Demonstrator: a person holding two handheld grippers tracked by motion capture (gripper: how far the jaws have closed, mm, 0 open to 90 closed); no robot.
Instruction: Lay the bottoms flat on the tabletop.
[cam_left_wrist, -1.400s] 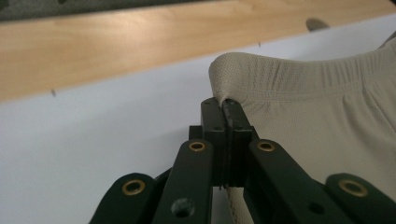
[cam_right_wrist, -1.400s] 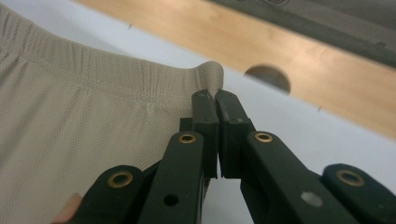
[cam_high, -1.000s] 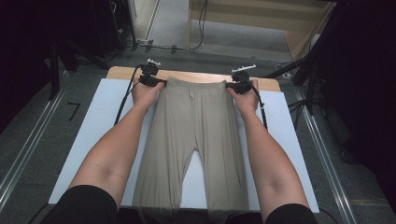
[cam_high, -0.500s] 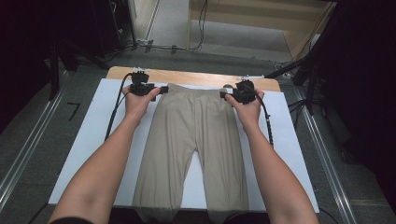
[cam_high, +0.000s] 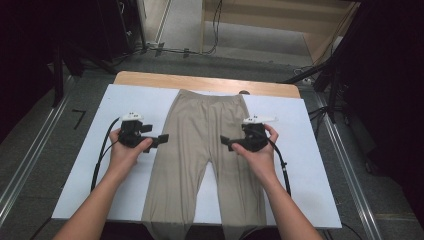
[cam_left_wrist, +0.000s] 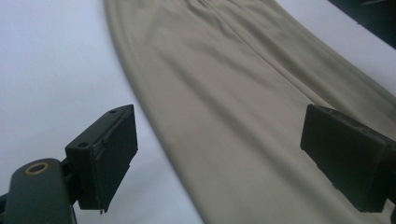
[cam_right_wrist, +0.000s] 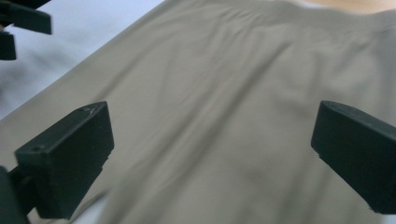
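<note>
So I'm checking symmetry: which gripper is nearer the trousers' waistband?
Neither clearly. Left gripper hovers at the trousers' left edge, right gripper over the right leg, both level, well below the waistband.

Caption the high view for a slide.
Both open grippers, left and right, face each other over beige trousers spread flat on a white table.

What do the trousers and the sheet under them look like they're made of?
The trousers look like thin, matte woven or knit cloth: khaki, soft shallow creases near the waistband, lying limp. The white sheet looks smooth and matte, perhaps paper or plastic board; its material is unclear.
</note>
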